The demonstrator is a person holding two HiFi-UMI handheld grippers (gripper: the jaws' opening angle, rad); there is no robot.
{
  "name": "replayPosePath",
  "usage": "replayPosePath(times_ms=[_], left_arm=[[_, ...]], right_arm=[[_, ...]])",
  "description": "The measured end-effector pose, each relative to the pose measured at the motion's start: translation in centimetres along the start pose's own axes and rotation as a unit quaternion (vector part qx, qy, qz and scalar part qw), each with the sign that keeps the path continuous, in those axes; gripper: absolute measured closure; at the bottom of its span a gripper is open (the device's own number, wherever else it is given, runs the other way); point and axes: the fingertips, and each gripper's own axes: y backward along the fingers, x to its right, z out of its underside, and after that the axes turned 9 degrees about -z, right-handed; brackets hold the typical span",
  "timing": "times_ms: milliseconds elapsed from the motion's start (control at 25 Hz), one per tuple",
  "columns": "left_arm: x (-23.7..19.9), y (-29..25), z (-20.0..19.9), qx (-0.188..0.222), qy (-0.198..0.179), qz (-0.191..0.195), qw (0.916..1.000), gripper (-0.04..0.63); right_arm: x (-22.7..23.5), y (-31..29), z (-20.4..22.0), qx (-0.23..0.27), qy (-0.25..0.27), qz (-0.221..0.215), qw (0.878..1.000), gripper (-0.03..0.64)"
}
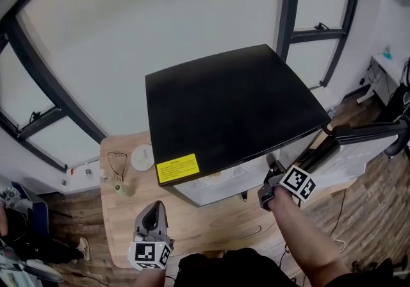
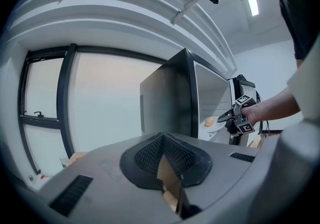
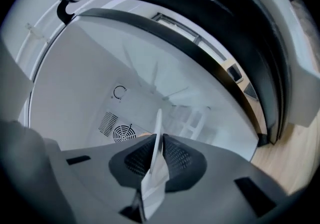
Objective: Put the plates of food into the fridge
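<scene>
A black-topped small fridge (image 1: 230,106) stands on a wooden table (image 1: 211,221), its door (image 1: 362,133) swung open to the right. My right gripper (image 1: 271,168) is at the open front, shut on the thin white rim of a plate (image 3: 159,120). The right gripper view looks into the white fridge interior (image 3: 100,83) past that rim. In the left gripper view the plate (image 2: 218,123) carries an orange piece of food (image 2: 210,121) at the fridge opening. My left gripper (image 1: 154,210) hovers over the table's near left part, jaws together, nothing seen in them.
On the table left of the fridge lie a white round dish (image 1: 142,156), a pair of glasses (image 1: 116,164) and a small green roll (image 1: 122,188). A yellow label (image 1: 177,168) sits on the fridge top. Large windows stand behind the table.
</scene>
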Motion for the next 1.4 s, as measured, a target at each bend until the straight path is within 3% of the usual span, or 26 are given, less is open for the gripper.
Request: replayPosePath(times_ms=[160,360,560,640,760,1120,1400], left_arm=[[0.0,0.4,0.0,-0.004,-0.006,-0.004,1.0000,0.591],[-0.2,0.6,-0.5,0.001,-0.010,-0.012,0.9999,0.591],[0.1,0.8,-0.8,0.004,-0.017,-0.010,0.9998,0.591],[0.5,0.9,-1.0,0.006,-0.024,-0.003,0.9997,0.591],[0.9,1.0,-1.2,0.008,-0.029,0.003,0.9995,0.591],[-0.8,1.0,-1.7,0.021,-0.014,-0.031,0.9992,0.592],[-2.4,2.6,-3.0,0.058,-0.005,-0.013,0.9982,0.592]], right_arm=[[0.6,-1.0,0.0,-0.026,0.088,0.032,0.995,0.573],[0.9,-2.3,-0.7,-0.058,0.187,0.072,0.978,0.533],[1.3,-2.9,-1.3,-0.093,0.295,0.107,0.945,0.469],[1.3,-3.1,-1.5,-0.109,0.336,0.124,0.927,0.376],[0.9,-3.3,-1.6,-0.111,0.371,0.125,0.914,0.365],[-1.5,-1.2,-0.9,-0.064,0.377,0.083,0.920,0.367],[-3.9,1.8,2.6,-0.053,0.373,0.056,0.925,0.367]])
